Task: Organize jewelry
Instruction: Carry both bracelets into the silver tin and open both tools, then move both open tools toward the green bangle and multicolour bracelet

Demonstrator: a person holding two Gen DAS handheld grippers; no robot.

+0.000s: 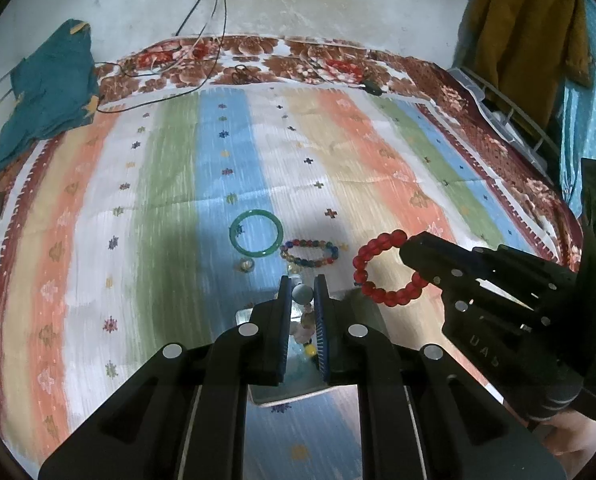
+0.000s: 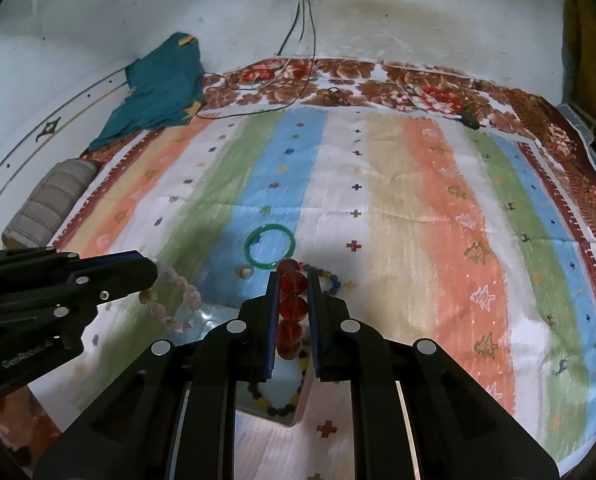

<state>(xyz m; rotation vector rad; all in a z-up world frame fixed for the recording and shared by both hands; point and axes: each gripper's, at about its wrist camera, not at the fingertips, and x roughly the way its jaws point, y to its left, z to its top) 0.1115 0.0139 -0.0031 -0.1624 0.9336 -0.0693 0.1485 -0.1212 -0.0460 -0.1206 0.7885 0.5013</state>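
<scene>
My left gripper [image 1: 302,294] is shut on a pale pink bead bracelet [image 1: 303,322], which hangs from it in the right wrist view [image 2: 178,300]. My right gripper [image 2: 293,284] is shut on a red bead bracelet [image 2: 293,306], seen as a loop in the left wrist view [image 1: 381,270]. Both hang above a clear tray [image 2: 286,376] that holds a dark and yellow bead bracelet [image 2: 274,404]. A green bangle [image 1: 256,233], a multicoloured bead bracelet [image 1: 309,253] and a small ring [image 1: 245,267] lie on the striped cloth beyond.
The striped cloth [image 1: 337,152] covers a floral blanket [image 1: 258,60]. A teal garment [image 1: 46,96] lies far left, cables [image 1: 202,40] run along the wall, and a striped pillow [image 2: 50,200] sits at the left edge. A rack with clothes [image 1: 529,40] stands right.
</scene>
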